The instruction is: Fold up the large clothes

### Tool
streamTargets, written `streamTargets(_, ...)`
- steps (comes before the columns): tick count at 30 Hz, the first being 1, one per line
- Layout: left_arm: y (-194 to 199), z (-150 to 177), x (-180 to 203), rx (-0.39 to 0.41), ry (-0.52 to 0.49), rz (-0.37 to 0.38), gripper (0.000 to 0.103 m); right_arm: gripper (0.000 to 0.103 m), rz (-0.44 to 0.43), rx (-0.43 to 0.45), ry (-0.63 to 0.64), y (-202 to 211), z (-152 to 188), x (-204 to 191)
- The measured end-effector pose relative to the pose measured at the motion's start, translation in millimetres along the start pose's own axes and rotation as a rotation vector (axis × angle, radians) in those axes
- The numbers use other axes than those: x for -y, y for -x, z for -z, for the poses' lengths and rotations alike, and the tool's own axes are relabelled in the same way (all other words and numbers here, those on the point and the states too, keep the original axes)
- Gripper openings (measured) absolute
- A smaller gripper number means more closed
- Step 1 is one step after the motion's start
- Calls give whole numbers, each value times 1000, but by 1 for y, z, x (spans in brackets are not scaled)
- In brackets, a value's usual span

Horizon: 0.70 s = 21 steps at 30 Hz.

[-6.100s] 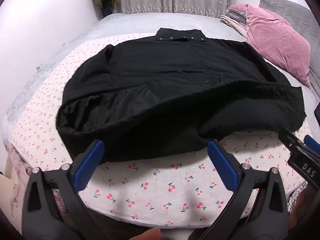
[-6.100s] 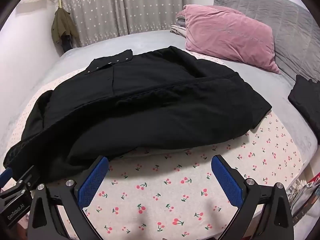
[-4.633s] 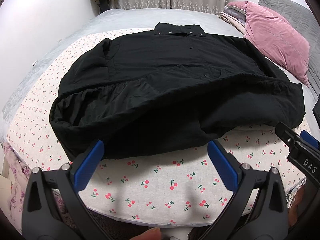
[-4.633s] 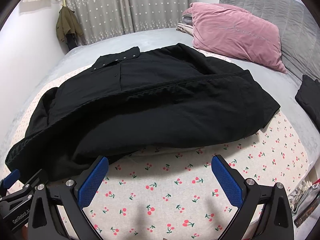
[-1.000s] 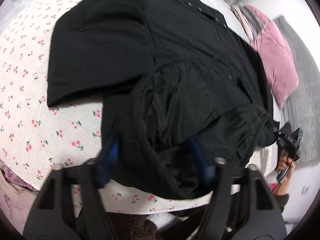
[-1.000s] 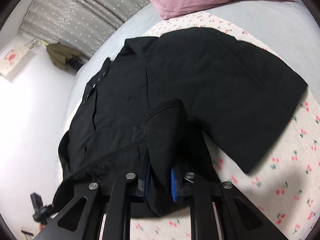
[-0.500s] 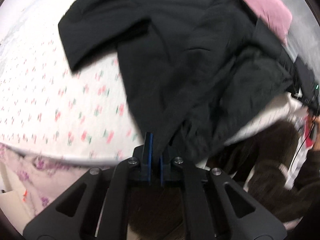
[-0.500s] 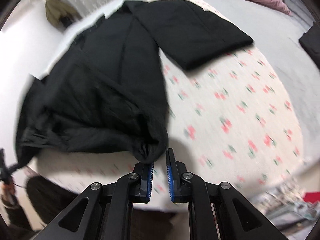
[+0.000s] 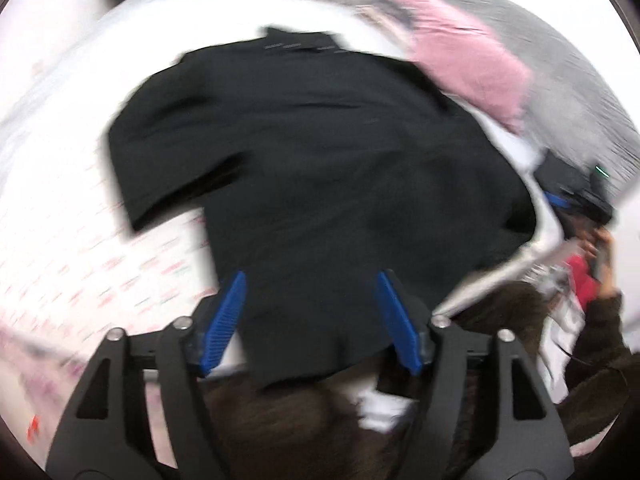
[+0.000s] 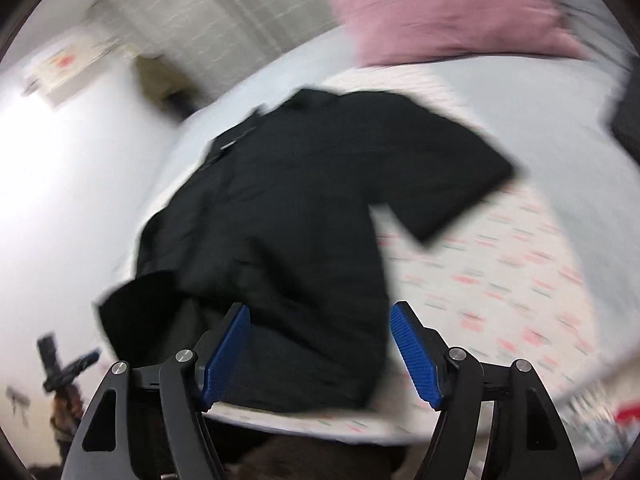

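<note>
A large black button-up garment (image 9: pixel 320 152) lies spread on the cherry-print sheet (image 9: pixel 72 248), collar far, sleeves out to the sides, hem hanging over the near bed edge. It also shows in the right wrist view (image 10: pixel 288 216). My left gripper (image 9: pixel 316 316) is open above the hem, its blue pads (image 9: pixel 224 316) apart with cloth between but not pinched. My right gripper (image 10: pixel 320 352) is open in the same way over the hem. Both views are motion-blurred.
A pink pillow (image 9: pixel 464 68) and a grey headboard (image 9: pixel 572 92) lie at the far right. The cherry-print sheet also shows in the right wrist view (image 10: pixel 512 280). Curtains (image 10: pixel 240 8) hang behind the bed. The other gripper (image 9: pixel 576 200) shows at the right edge.
Both grippers, shut on the hem half a second ago, have opened and let it go. The garment now lies stretched out flat toward the near edge of the bed.
</note>
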State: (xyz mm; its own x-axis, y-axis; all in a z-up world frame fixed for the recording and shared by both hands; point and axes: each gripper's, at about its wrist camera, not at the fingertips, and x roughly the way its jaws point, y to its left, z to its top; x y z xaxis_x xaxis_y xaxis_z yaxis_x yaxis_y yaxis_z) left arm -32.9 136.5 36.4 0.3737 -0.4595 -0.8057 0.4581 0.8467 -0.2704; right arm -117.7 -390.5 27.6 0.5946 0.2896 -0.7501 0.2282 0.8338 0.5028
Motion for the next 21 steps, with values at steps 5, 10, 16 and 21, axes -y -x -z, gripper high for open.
streamTargets(5,-46,-3,90,-30,-289,76,79,74,-18,-79,177,-72,-30,-63)
streamTargets(10,-104,8,139,-108,-457,28,79,73,13,-124,308,-126,-38,-100)
streamTargets(16,-147,-5,164,-96,-481,-93,79,10,-82,-152,383,-124,-1,-125)
streamTargets(21,-152,-1,164,-101,-475,-99,77,6,-168,-203,458,-107,43,-136)
